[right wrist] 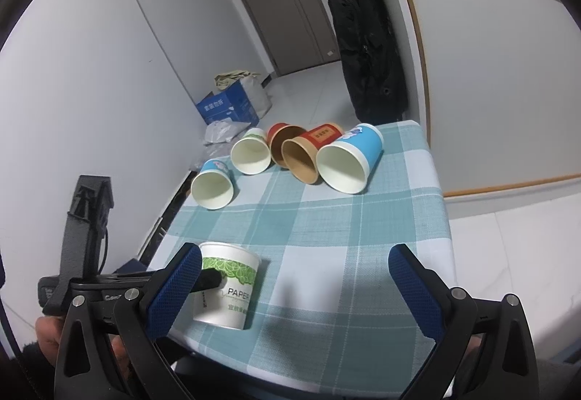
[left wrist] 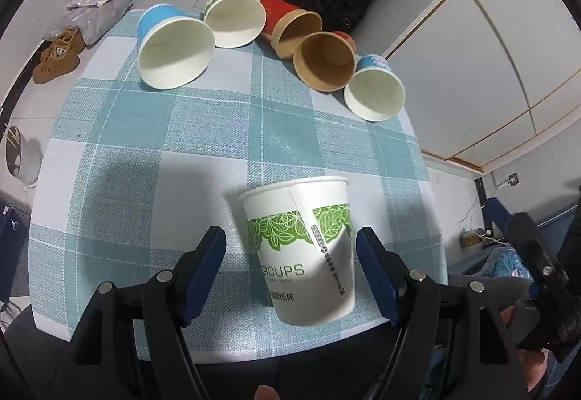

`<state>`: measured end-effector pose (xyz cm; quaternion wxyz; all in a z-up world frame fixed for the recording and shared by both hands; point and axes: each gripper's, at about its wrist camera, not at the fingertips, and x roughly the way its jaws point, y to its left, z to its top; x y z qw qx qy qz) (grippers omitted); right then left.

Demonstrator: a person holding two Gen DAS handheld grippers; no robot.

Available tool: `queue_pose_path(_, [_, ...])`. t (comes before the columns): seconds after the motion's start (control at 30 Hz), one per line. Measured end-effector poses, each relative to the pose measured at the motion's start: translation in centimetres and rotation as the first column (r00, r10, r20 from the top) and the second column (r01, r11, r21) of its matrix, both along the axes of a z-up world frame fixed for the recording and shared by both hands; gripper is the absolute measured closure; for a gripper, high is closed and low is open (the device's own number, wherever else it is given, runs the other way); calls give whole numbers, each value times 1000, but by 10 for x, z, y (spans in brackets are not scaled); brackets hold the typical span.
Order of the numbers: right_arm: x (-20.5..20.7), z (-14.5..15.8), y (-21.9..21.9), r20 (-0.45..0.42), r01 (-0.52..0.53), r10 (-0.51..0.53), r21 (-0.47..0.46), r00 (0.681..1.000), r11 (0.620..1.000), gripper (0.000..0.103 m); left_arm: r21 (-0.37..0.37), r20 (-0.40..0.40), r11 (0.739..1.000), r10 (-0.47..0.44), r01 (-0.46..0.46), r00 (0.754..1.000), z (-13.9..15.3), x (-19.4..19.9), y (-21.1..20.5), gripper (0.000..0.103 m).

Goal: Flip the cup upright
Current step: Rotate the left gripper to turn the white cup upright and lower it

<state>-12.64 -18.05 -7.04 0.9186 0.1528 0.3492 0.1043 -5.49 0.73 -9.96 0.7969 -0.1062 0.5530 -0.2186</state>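
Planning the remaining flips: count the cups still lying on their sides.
5, in a row at the table's far edge: big blue cup, green-leaf cup, red cup, brown-lined cup, small blue cup. None looks hidden.

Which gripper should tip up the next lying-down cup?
Probably the right gripper: it is open and empty, facing the five paper cups lying on their sides. The left gripper, also open, brackets the upright white paper cup with green leaves.
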Motion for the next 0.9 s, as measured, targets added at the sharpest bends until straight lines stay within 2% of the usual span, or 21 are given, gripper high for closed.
queue_pose_path(0.13, [2, -1, 1, -31, -19, 20, 26, 999, 999, 0, -34, 17, 999, 10, -10, 1000, 11, -3, 4, 33])
queue_pose_path(0.33, [4, -4, -3, -54, -11, 14, 55, 998, 998, 0, -51, 130, 998, 35, -28, 991, 54, -3, 13, 33])
queue_pose_path(0.43, [9, -6, -4, -101, -17, 26, 89, 995, 996, 0, -29, 198, 998, 67, -63, 978, 73, -1, 23, 33])
queue_pose_path(0.53, [18, -10, -9, -163, -15, 40, 152, 986, 988, 0, 28, 280, 994, 93, -105, 955, 84, 5, 30, 33])
queue_pose_path(0.63, [31, -9, -13, -227, -10, 60, 213, 972, 977, 0, 69, 318, 982, 145, -175, 937, 79, 15, 38, 32])
queue_pose_path(0.73, [51, -8, -12, -296, -20, 104, 272, 950, 962, 5, 70, 301, 974, 184, -215, 935, 61, 24, 50, 32])
queue_pose_path(0.83, [83, -14, -5, -406, -32, 174, 332, 897, 943, 10, 66, 241, 972, 204, -226, 949, 49, 33, 60, 32])
queue_pose_path(0.9, [100, -18, 0, -463, -22, 186, 336, 867, 942, 16, 45, 244, 974, 205, -222, 948, 55, 33, 65, 32])
